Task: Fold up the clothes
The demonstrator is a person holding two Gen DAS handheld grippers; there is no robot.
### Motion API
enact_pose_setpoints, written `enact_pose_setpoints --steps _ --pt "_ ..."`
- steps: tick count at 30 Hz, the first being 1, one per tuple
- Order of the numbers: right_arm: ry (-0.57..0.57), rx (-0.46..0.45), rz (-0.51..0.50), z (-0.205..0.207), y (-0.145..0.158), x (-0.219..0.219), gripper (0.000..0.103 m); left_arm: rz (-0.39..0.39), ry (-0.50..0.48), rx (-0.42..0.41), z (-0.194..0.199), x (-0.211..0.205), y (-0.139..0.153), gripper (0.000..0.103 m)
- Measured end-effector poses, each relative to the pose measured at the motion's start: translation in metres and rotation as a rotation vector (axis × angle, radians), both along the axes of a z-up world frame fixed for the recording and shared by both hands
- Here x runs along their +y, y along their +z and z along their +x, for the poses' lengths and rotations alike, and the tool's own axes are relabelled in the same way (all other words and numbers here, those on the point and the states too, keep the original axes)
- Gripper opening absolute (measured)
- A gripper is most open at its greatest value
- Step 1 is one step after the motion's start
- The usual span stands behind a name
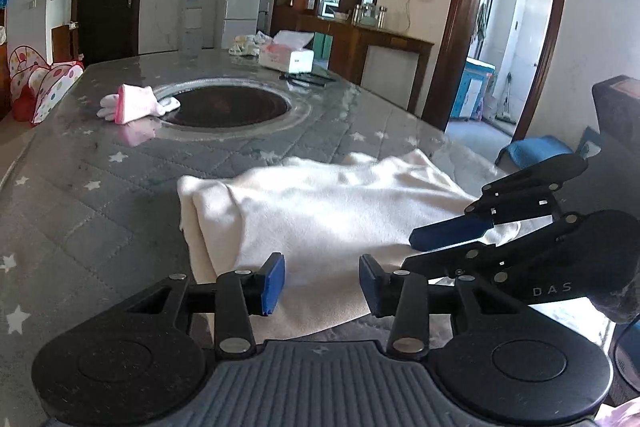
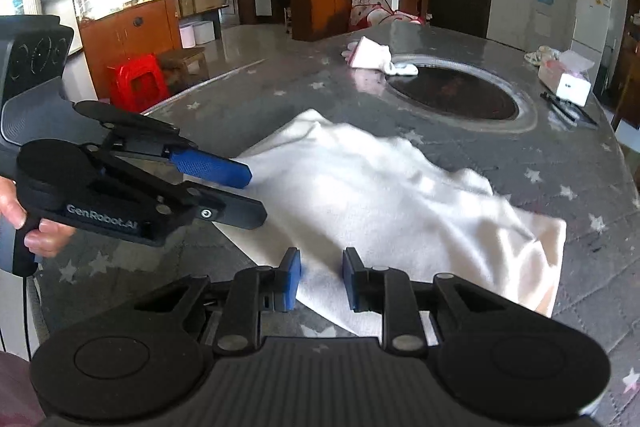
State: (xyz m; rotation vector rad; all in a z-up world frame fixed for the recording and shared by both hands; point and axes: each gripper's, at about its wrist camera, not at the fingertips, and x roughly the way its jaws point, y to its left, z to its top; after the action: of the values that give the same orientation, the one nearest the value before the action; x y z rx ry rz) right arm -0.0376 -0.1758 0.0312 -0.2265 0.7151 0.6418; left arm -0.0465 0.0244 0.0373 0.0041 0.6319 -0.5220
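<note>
Mid-fold: left gripper (image 1: 322, 285) and right gripper (image 2: 320, 277) both gape over the white garment (image 1: 320, 211) at 6 o'clock; next likely pinch that near edge.

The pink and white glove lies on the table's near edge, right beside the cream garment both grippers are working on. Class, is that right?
Not quite. The pink and white glove lies far from the cream garment, across the table beside the dark round inset. The left wrist view shows this; both grippers are indeed at the garment.
</note>
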Motion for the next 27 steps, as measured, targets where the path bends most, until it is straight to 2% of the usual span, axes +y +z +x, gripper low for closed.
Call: enact_pose_setpoints --steps 7,12,15,20,25,27 --pt "0.107 -0.035 -0.038 -0.008 0.013 0.030 0.027 -0.033 0.132 0.047 0.009 0.030 0.006 0.049" --pt "0.217 -0.065 -0.101 -0.011 0.012 0.066 0.030 -0.035 0.247 0.080 0.016 0.057 0.008 0.058" --pt "0.254 -0.093 -0.138 -0.012 0.009 0.086 0.031 -0.077 0.295 0.111 0.021 0.073 0.009 0.058" --pt "0.293 -0.130 -0.191 -0.012 0.003 0.113 0.035 -0.121 0.325 0.127 0.023 0.084 0.013 0.061" --pt "0.276 -0.131 -0.228 -0.007 -0.006 0.126 0.036 -0.169 0.316 0.155 0.028 0.083 0.011 0.065" --pt "0.265 -0.134 -0.227 -0.007 -0.009 0.127 0.032 -0.187 0.313 0.168 0.029 0.082 0.011 0.067"
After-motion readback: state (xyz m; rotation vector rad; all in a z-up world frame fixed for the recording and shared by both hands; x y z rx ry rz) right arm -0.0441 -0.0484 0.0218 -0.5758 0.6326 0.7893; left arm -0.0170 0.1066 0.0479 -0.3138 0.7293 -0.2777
